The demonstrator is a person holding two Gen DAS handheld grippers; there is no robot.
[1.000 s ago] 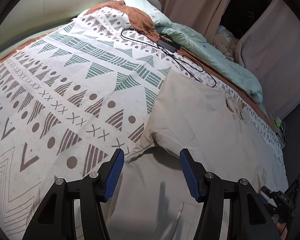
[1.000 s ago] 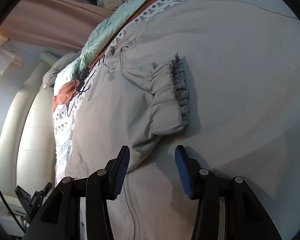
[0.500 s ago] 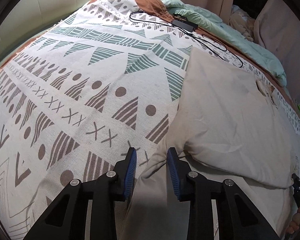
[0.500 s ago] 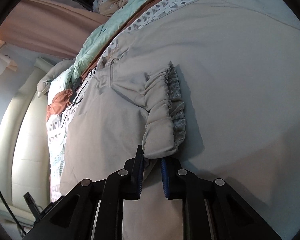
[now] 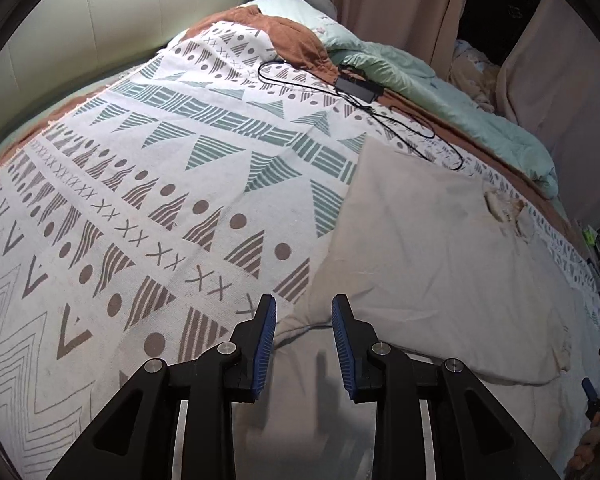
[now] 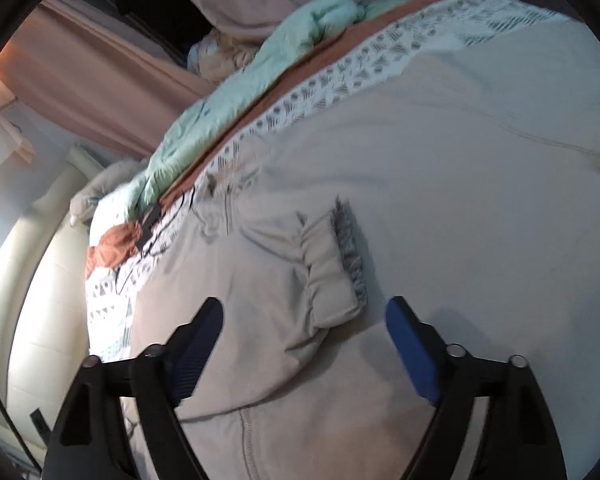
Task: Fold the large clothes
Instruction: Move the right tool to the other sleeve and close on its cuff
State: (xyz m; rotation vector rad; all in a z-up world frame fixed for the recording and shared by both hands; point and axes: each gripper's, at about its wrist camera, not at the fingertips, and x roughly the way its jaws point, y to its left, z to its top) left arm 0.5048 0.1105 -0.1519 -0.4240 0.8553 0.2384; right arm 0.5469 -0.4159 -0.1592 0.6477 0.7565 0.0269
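Observation:
A large beige jacket (image 5: 428,252) lies spread on a patterned bed cover (image 5: 140,208). My left gripper (image 5: 303,330) is open, with its jaws on either side of the jacket's left edge fold and not pinching it. In the right wrist view the jacket (image 6: 460,200) fills most of the frame, with a sleeve folded across the body and its gathered cuff (image 6: 332,276) lying on top. My right gripper (image 6: 304,320) is wide open just in front of the cuff, holding nothing.
A black charger brick and cable (image 5: 356,88) lie on the cover beyond the jacket. A mint duvet (image 5: 452,92) and a rust-brown blanket (image 5: 296,40) are bunched along the far side. A cream padded headboard (image 5: 80,32) and pink curtains (image 5: 400,4) stand behind.
Both grippers had narrowed on the jacket half a second ago. The right one has opened wide and let go of the sleeve at the cuff. The left one has widened a little.

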